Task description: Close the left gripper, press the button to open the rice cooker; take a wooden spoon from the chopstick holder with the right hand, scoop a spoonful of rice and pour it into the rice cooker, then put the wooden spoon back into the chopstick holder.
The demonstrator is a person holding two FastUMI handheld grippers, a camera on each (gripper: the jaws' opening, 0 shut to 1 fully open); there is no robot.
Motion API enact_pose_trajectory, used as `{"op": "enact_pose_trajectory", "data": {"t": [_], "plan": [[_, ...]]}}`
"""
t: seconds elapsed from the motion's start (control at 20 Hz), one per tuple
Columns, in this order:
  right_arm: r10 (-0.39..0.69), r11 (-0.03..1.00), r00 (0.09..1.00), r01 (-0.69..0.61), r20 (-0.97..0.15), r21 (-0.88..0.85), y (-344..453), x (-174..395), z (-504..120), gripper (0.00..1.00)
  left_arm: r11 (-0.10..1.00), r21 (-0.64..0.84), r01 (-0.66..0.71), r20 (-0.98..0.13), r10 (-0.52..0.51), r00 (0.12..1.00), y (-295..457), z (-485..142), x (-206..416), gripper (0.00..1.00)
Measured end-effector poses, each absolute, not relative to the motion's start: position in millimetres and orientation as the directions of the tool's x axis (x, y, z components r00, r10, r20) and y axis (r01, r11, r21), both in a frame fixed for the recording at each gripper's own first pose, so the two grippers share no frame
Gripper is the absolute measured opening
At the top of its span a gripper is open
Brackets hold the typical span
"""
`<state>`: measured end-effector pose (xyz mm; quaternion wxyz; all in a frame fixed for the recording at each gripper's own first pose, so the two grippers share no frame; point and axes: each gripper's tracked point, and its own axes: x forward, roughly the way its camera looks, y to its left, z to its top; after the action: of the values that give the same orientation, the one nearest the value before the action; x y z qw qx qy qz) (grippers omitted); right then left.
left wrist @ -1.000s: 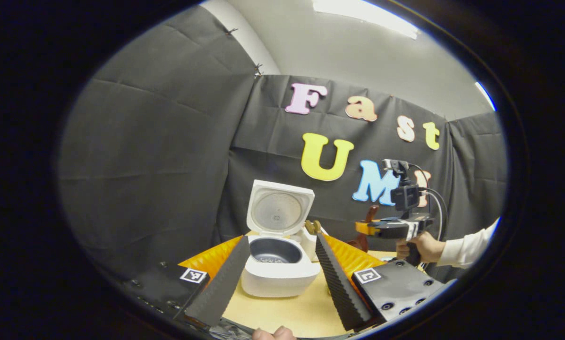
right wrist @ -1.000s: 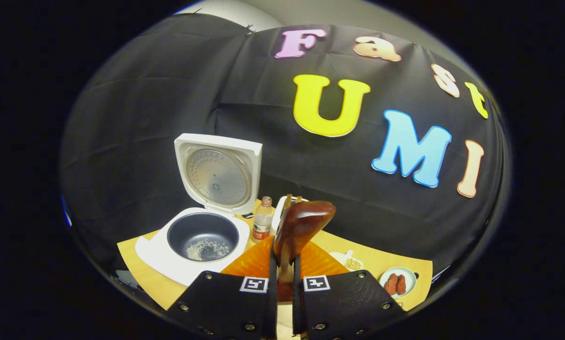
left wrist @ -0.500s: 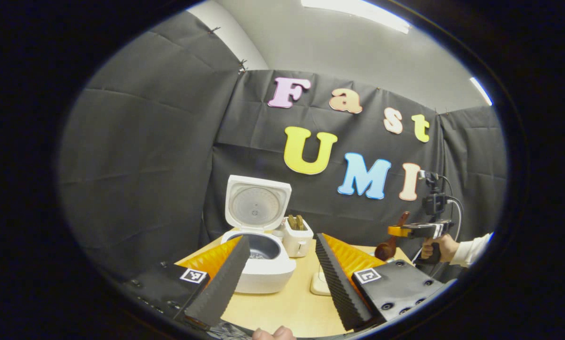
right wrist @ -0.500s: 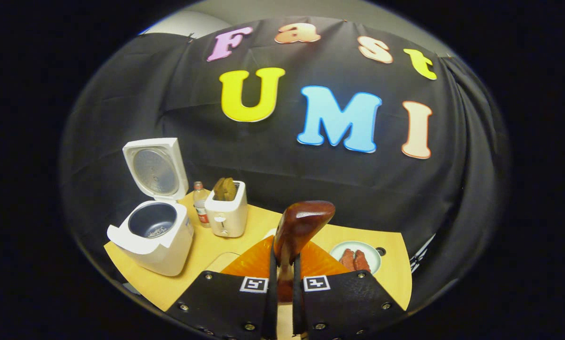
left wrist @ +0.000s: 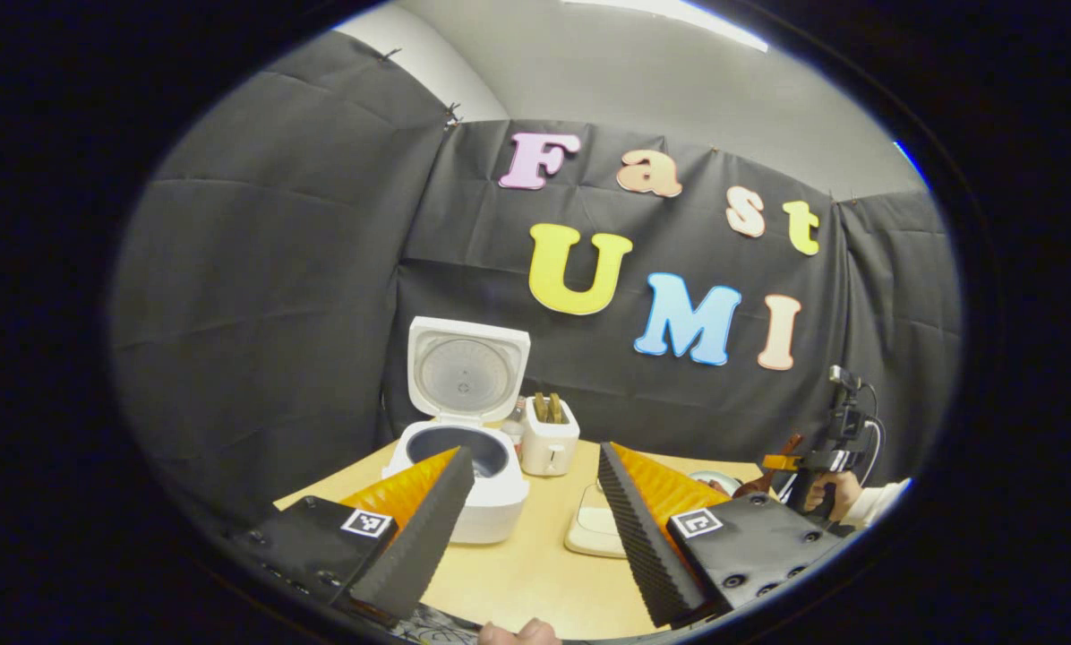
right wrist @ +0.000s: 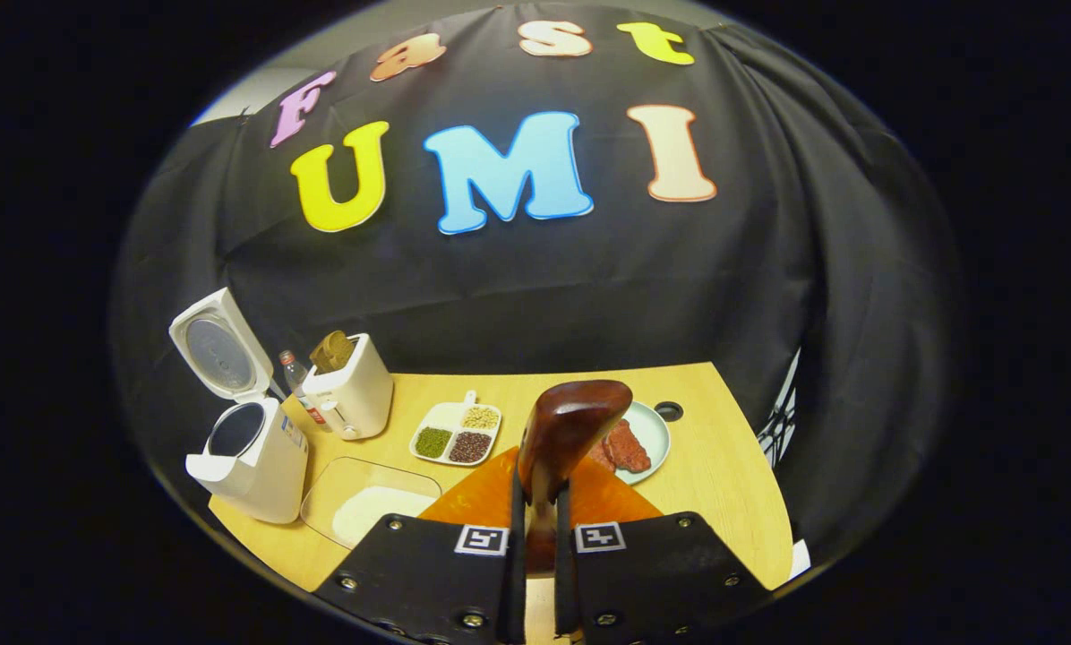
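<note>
No readable text beyond small square code markers on both claws.

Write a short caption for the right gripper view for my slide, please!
Right gripper clamps a wooden spoon above the table; rice cooker open.

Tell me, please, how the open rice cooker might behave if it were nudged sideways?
The rice cooker likely resists sliding, being squat and broad-based. Its raised lid puts weight high at the back, so a push there might rock it. The smooth table could let it slip.
</note>
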<state>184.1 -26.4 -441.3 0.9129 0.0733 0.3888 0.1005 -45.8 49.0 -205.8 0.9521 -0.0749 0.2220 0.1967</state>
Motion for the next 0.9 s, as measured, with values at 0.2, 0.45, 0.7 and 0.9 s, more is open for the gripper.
{"op": "enact_pose_trajectory", "data": {"t": [0.2, 0.45, 0.7, 0.9], "plan": [[0.245, 0.961, 0.654, -0.066, -0.716, 0.269, -39, 187, -472, 0.13, 0.909, 0.0, -0.416, -0.469, 0.368, 0.803, 30, -204, -47, 0.94], [0.262, 0.939, 0.598, 0.023, -0.758, 0.343, -43, 186, -524, 0.13, 0.912, 0.059, -0.406, -0.488, 0.381, 0.786, 5, -204, -54, 0.94], [0.268, 0.91, 0.564, 0.117, -0.781, 0.397, -52, 185, -557, 0.13, 0.91, 0.075, -0.407, -0.506, 0.386, 0.771, -6, -206, -56, 0.94], [0.271, 0.908, 0.539, 0.131, -0.797, 0.397, -63, 179, -572, 0.13, 0.917, 0.078, -0.392, -0.52, 0.373, 0.769, -16, -210, -53, 0.94]]}}
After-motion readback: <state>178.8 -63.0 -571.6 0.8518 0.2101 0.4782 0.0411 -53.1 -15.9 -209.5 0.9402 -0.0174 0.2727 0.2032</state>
